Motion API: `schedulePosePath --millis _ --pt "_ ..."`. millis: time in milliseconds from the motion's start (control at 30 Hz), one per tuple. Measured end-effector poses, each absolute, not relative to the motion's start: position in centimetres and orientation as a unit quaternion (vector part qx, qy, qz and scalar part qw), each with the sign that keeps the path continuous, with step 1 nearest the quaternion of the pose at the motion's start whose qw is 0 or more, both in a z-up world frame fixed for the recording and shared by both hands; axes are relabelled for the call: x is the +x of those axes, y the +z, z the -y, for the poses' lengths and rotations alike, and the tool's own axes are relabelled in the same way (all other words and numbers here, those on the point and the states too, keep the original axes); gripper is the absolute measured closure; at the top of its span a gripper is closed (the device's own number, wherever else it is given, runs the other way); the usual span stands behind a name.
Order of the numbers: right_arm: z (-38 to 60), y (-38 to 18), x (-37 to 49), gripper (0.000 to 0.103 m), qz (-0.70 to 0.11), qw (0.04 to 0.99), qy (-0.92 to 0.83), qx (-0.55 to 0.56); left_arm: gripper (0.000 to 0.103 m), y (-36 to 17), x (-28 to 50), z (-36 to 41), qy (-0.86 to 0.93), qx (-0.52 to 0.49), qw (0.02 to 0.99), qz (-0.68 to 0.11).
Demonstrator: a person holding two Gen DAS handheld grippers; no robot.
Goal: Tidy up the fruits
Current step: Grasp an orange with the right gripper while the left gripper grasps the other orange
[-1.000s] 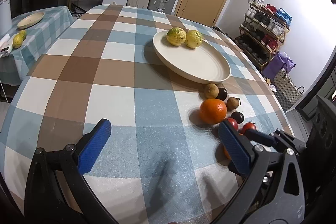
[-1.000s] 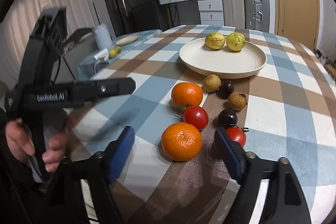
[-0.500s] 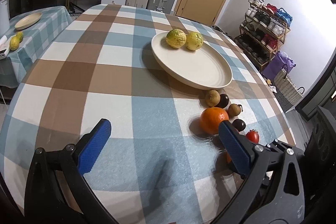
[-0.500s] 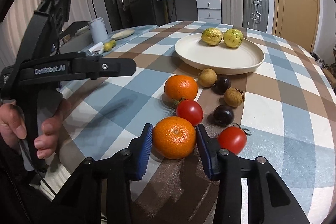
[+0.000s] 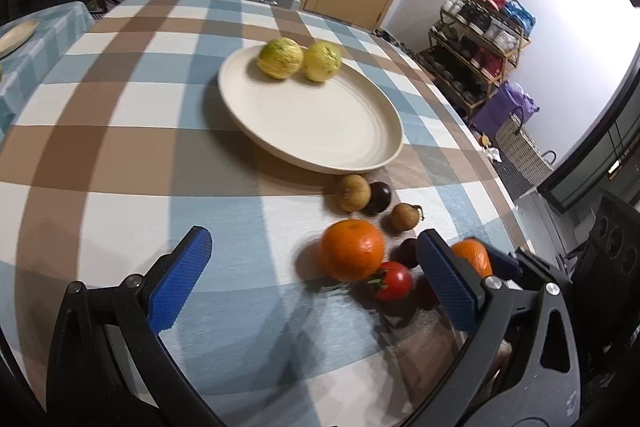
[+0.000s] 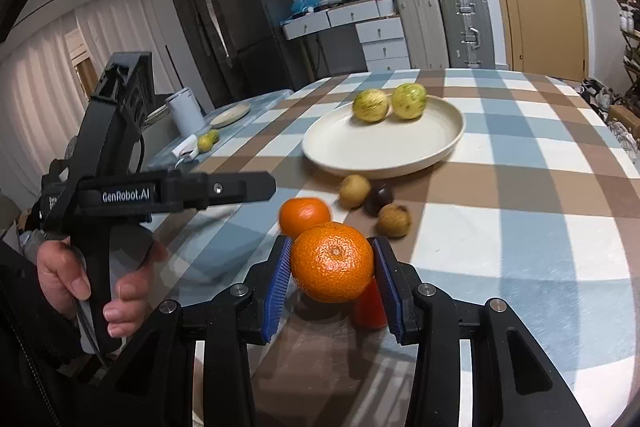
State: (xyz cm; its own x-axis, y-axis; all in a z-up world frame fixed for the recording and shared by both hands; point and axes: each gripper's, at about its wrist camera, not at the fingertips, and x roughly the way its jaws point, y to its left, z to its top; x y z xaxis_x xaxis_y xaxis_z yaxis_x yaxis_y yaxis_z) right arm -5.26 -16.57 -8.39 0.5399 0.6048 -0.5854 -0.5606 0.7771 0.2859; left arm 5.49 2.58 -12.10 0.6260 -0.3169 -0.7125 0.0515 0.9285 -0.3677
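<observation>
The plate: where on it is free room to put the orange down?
The plate is bare in front of the two yellow-green fruits at its far rim. Between plate and right gripper, small fruits crowd the cloth.

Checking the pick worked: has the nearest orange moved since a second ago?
Yes. The orange, gripped in the right tongs, now sits lifted toward the plate, hiding a tomato.

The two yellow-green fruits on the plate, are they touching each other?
Touching, as far as it shows. In the left wrist view the two yellow-green fruits sit side by side on the plate with no gap between them.
</observation>
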Motion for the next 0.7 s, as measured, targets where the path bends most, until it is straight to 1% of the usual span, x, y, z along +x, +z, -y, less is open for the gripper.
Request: schedulePosePath --millis 267,367,433,533,600,633,667,700 --pt "18.5 -7.6 -3.9 0.061 -0.333 0.885 0.322 0.05 0.002 -12.9 7.6 -1.1 -0.132 -0.167 0.866 -0.453" --pt "19.0 -7.3 -3.5 0.061 -0.33 0.886 0.322 0.054 0.005 -13.2 8.2 -1.0 -0.142 -0.175 0.858 -0.463" --pt "19.3 -7.2 -3.4 0.061 -0.327 0.886 0.323 0.056 0.01 -13.4 8.5 -1.0 -0.151 -0.182 0.851 -0.469" --pt "19.3 -7.2 -3.0 0.061 -0.326 0.887 0.322 0.053 0.022 -13.7 8.9 -0.8 -0.16 -0.185 0.841 -0.483" --pt "19.4 -7.3 -2.8 0.061 -0.327 0.886 0.323 0.055 0.035 -14.0 9.1 -0.6 -0.172 -0.19 0.833 -0.491" --pt "19.4 -7.3 -2.7 0.061 -0.328 0.886 0.322 0.056 0.038 -14.1 9.2 -0.6 -0.174 -0.19 0.83 -0.494" --pt "19.4 -7.4 -2.6 0.061 -0.328 0.886 0.322 0.057 0.045 -14.2 9.2 -0.5 -0.177 -0.19 0.827 -0.498" --pt "19.4 -7.4 -2.5 0.061 -0.329 0.886 0.323 0.057 0.048 -14.3 9.2 -0.3 -0.181 -0.19 0.824 -0.501"
